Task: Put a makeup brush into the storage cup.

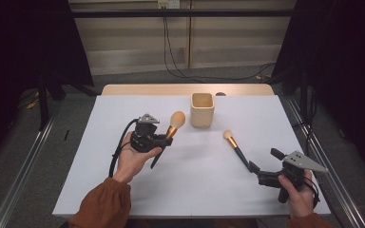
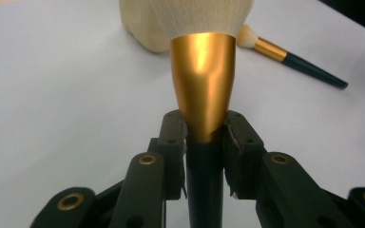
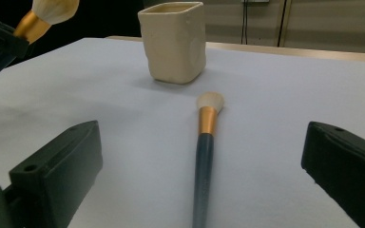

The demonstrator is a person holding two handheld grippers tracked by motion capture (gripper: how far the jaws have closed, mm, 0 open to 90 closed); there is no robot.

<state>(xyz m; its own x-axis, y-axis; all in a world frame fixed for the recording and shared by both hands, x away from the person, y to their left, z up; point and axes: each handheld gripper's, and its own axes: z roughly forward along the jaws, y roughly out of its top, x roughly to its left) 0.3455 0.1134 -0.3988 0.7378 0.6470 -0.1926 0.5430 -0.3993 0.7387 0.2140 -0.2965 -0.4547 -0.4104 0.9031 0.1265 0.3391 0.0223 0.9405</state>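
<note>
**Two brushes, one cup**

The left gripper (image 1: 167, 136) is closed on the large brush (image 2: 203, 85), lifted just left of the cup (image 1: 202, 109). The right gripper (image 3: 202, 190) is wide open around the small brush (image 3: 205, 142) lying on the table (image 1: 100, 180). Probably both brushes go in the cup; next, grasp the handle. The cup's inside is hidden.

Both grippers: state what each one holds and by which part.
The left gripper clamps the large brush where the gold ferrule meets its dark handle. The right gripper is open, holding nothing; the small brush lies between its jaws.
</note>
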